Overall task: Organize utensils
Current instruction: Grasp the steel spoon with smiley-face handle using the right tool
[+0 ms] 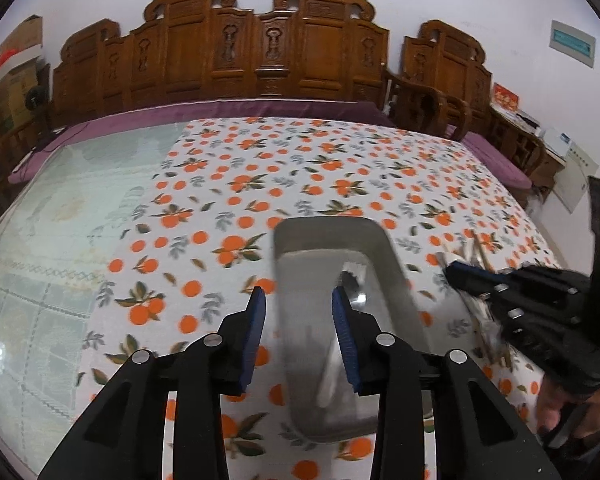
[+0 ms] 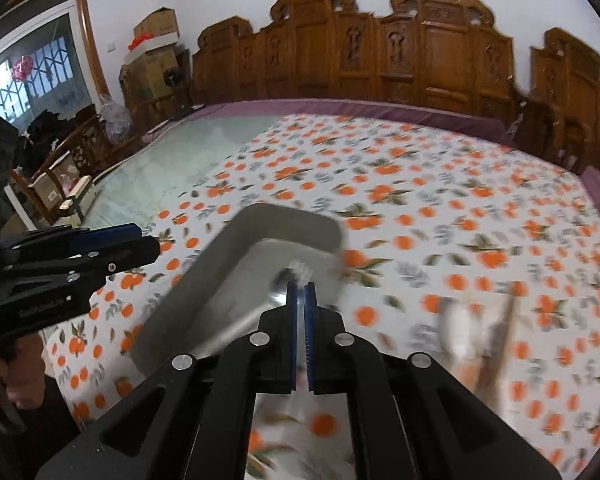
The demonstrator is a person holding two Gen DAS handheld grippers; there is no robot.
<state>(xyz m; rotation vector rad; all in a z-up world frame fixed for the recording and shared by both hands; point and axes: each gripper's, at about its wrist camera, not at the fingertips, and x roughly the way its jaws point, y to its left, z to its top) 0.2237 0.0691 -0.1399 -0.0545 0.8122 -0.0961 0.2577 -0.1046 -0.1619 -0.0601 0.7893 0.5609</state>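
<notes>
A grey metal tray (image 1: 296,236) lies on the orange-print tablecloth; a fork (image 1: 354,276) lies inside it. My left gripper (image 1: 299,300) is open, its jaws straddling the tray's left wall. My right gripper (image 2: 301,292) is shut and empty-looking, over the tray's right edge (image 2: 260,220), with the fork (image 2: 278,290) just past its tips. It also shows in the left wrist view (image 1: 456,270) beside the tray. A blurred pile of utensils and chopsticks (image 2: 476,320) lies right of the tray, also seen in the left wrist view (image 1: 476,248).
The table (image 1: 80,220) has a bare glass-covered left part. Carved wooden chairs (image 1: 260,48) line its far edge. Boxes (image 2: 152,52) are stacked in the back left corner. The left gripper (image 2: 112,240) shows at the left of the right wrist view.
</notes>
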